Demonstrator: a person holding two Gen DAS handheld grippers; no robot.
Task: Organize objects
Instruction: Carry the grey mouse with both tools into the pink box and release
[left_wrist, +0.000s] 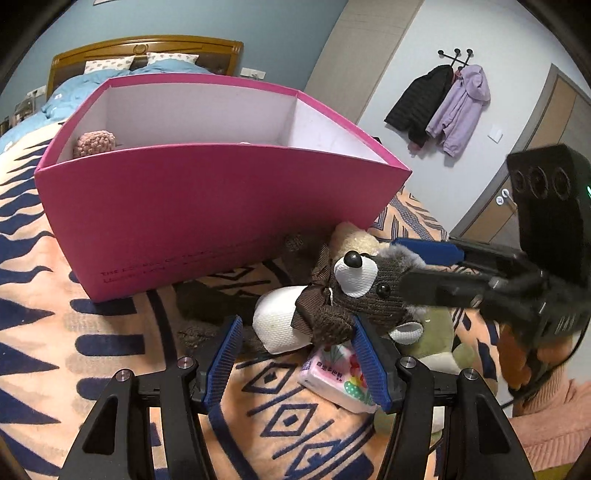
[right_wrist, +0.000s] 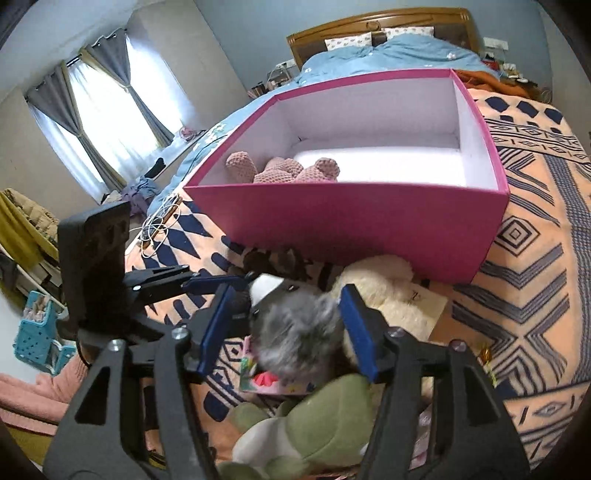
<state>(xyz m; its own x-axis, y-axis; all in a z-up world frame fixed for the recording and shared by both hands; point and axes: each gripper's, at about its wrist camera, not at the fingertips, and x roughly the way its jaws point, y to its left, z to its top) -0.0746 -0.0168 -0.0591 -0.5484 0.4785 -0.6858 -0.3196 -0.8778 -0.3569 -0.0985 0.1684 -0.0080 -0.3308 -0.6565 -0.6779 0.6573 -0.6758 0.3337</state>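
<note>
Grey plush mouse (left_wrist: 364, 291) lies on the bed before the pink box (left_wrist: 207, 206). Right tool (right_wrist: 286, 325) straddles its head, released, nearer. Left tool (left_wrist: 295, 354), unclenched, faces its belly.

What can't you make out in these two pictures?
Left wrist view: the near wall of the pink box hides most of the pink knitted toy.
Same view: the box's dark print is too small to read.
Right wrist view: the koala toy is blurred, so whether the right hand-held gripper presses it is unclear.
Both views: the koala toy covers much of the cream plush.
</note>
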